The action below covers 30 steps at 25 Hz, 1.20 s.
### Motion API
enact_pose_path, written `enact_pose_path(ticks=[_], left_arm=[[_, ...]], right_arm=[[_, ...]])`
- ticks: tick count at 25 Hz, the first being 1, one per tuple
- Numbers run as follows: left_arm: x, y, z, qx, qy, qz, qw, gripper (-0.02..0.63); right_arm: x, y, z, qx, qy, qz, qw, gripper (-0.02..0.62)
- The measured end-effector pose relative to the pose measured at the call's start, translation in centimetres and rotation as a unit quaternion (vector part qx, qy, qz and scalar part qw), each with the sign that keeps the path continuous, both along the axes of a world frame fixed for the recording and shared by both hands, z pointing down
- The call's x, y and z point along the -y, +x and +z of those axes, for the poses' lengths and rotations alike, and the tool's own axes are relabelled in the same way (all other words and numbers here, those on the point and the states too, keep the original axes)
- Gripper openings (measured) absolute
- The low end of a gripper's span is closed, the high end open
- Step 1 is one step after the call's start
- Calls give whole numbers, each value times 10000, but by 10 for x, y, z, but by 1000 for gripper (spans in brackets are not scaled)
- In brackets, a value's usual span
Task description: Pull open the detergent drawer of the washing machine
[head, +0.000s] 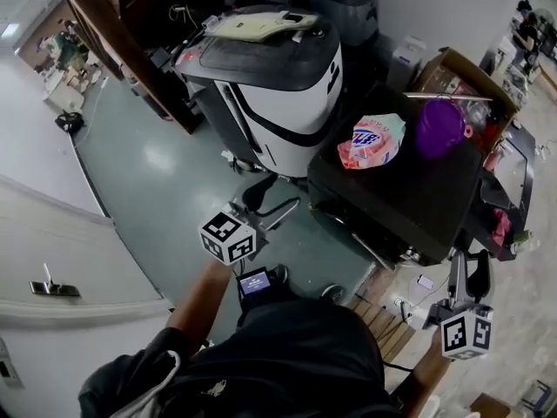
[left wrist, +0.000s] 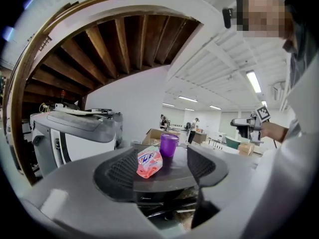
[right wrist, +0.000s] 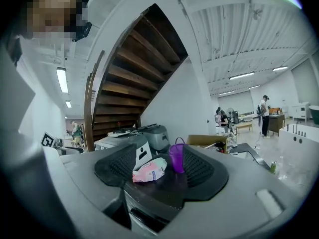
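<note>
2 grippers are held out roughly level from the person's dark-clothed body, forearms reaching forward. The left gripper is over bare green floor, and the right gripper is out past the machine's near corner. Each gripper view shows its jaws standing apart with nothing between the pads.

The washing machine is framed just beyond them. Its front shows low under the black top, but I cannot pick out the detergent drawer there. From the head view, open floor lies before that front. A white machine stands just beside it. On top, 1 pink pouch lies just beside 1 purple cup. Only the gripper views show the wooden staircase and the people far down the hall.
</note>
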<state>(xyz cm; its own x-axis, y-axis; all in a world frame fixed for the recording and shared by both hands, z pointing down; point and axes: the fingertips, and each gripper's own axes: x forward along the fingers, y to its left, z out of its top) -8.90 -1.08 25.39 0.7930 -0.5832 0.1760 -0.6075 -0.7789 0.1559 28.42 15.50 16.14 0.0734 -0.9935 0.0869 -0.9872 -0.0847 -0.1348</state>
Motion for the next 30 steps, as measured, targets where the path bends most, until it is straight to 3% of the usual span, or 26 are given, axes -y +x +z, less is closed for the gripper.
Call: enact_pose_path(ticks=[4,10,19,25,30], left_arm=[[-5,9,11,50,-126,-229,9996,360],[0,25,45,4,-657,-210,9976,360],[44,56,129,-253,-1246,177,9917,362],[63,73,202,-342,-1853,603,9802,362],[81,70,258,-544,-2377,629,9678,362]], right_arm=[[10,20,11,23,-46,-237,9997,290],[9,42,15,115,-85,-210,9997,290],[7,63,26,9,-504,156,9986,290],[17,64,32,-157,-752,227,9968,290],[29,48,40,-302,-1109,133,9933,290]])
